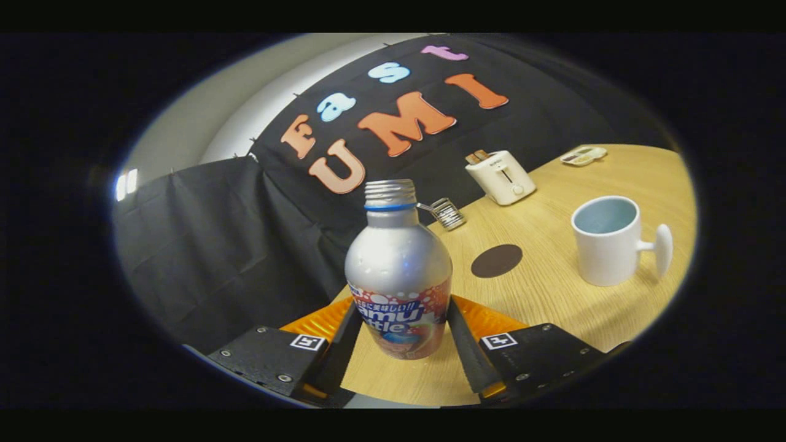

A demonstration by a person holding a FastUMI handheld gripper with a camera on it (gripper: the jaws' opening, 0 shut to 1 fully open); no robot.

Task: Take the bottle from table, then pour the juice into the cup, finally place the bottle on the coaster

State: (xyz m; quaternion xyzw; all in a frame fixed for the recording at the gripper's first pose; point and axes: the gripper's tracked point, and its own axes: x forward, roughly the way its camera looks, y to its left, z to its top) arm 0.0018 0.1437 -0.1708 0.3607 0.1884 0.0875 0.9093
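A silver aluminium bottle with an uncapped threaded neck, a blue ring and a colourful label stands upright between my fingers. My gripper is shut on its lower body, one finger pressing each side of the label. Whether its base touches the wooden table I cannot tell. Beyond the right finger lies a dark brown round coaster, flat on the table. Further right of the coaster stands a white cup with a pale blue inside and its handle turned away from the bottle.
A white toaster holding two slices stands behind the coaster near the black cloth wall. A small metal object lies just behind the bottle's shoulder. A small flat tray sits at the table's far edge.
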